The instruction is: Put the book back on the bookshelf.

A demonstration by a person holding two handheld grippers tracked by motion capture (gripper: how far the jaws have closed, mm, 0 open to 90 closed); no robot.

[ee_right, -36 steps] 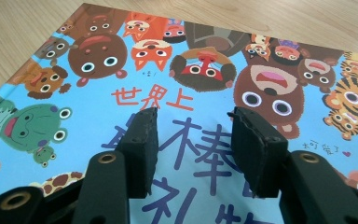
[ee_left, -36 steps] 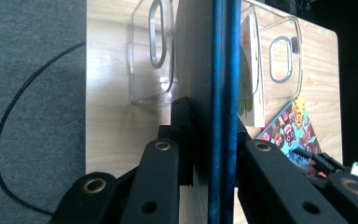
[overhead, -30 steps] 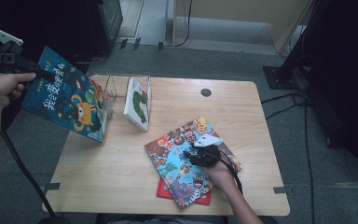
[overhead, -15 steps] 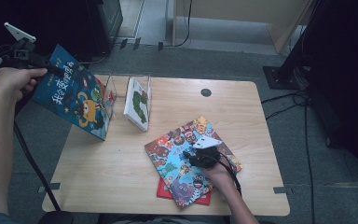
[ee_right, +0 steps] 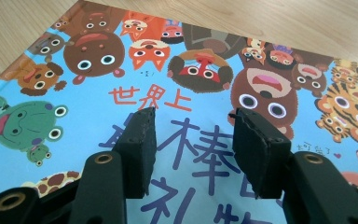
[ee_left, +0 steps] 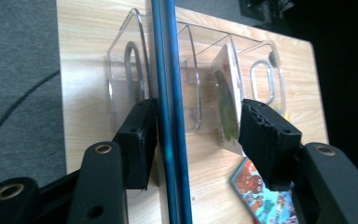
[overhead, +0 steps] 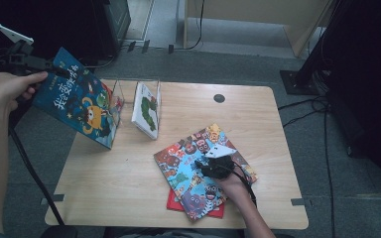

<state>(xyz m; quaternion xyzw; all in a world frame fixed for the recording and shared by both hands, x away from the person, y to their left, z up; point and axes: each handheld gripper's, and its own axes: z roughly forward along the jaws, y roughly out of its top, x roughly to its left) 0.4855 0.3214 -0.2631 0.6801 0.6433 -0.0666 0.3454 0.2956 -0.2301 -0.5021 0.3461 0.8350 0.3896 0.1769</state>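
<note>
Two books are being dealt with at once; the left gripper [overhead: 54, 67] is hovering at the table's left edge with the blue picture book [overhead: 82, 106] standing tilted between its jaws, and those jaws have just been opening, so that in the left gripper view one pad is lying against the book's spine [ee_left: 170, 116] while the other is standing well clear of it; the grip is being let go. The book's lower corner is sitting at the clear acrylic rack [ee_left: 135, 70], beside the white book with green leaves [overhead: 146, 109] already leaning in a farther slot; the step in hand looks like filing the blue book into the rack; whether it is fully seated in a slot cannot be told. Next, I judge, the left claw is needing to back off straight without dragging the spine, since the book is leaning outward over the table edge and could tip off. The right gripper [overhead: 201, 163] is resting over the animal-faces book [ee_right: 191, 70], jaws spread and gripping nothing; that book is lying flat on a red book [overhead: 178, 204] near the front of the wooden table [overhead: 278, 129]; lifting it will be calling for an edge to get under.
</note>
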